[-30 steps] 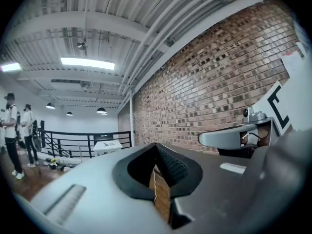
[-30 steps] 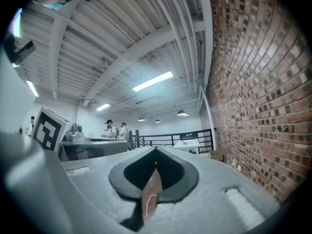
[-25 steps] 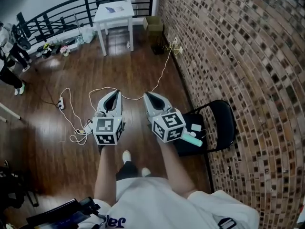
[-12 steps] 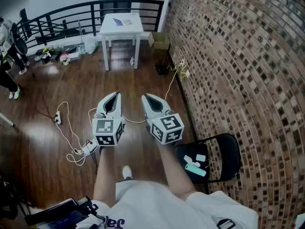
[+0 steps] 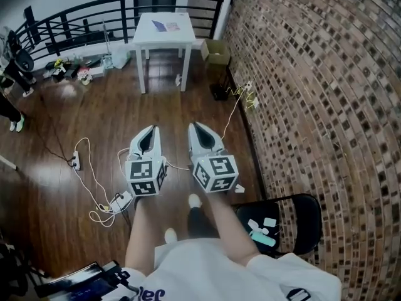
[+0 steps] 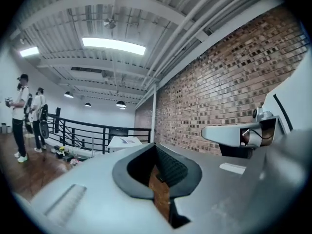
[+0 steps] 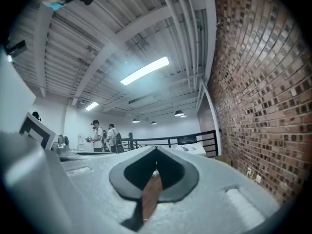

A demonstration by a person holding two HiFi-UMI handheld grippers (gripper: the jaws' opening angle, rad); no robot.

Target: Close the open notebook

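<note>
The square white desk [image 5: 153, 36] has drawn nearer; the open notebook [image 5: 166, 25] lies flat on it. Well short of it, over glossy plank floor [image 5: 94, 118] beside a rough brick wall [image 5: 313, 105], the left tongs [image 5: 151, 129] and right tongs [image 5: 193, 125] are pinched closed, empty.

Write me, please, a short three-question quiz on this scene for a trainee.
1. True or false: the left gripper and the right gripper are both shut and empty.
2. Where does the notebook lie? A: on the white table. B: on the black chair. C: on the floor.
3. Fill in: the wall at the right of the head view is made of ___.
Key: 1 true; 2 A; 3 brick.
</note>
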